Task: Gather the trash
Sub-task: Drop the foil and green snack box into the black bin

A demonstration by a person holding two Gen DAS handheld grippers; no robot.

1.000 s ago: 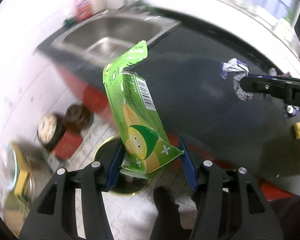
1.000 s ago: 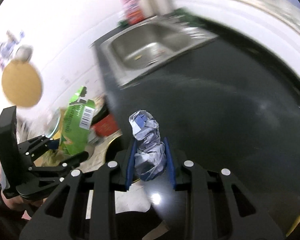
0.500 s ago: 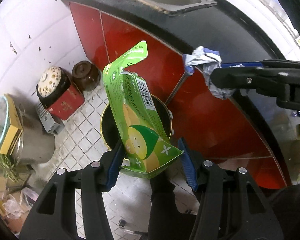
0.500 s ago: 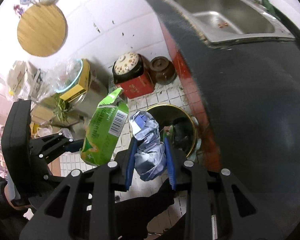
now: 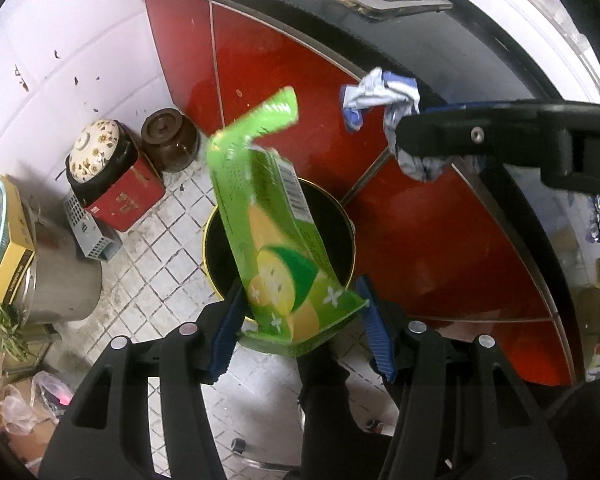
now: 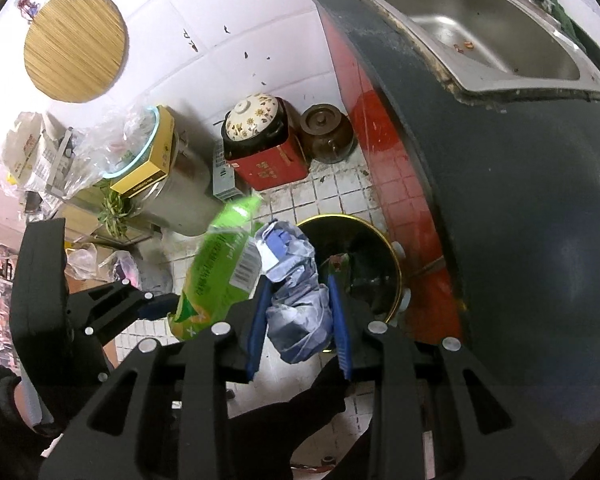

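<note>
Left wrist: carton [image 5: 278,240] between claw [image 5: 300,326] fingers.

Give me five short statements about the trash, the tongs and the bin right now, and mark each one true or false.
1. The left tongs have the green carton between their fingers. True.
2. The right tongs are empty. False: they are shut on the crumpled wrapper.
3. The round black bin stands on the tiled floor beside the red cabinet front. True.
4. The green carton already lies inside the bin. False: it is above the bin, between the left tongs' fingers.
5. The sink is full of dishes. False: only a few small scraps show in it.
</note>
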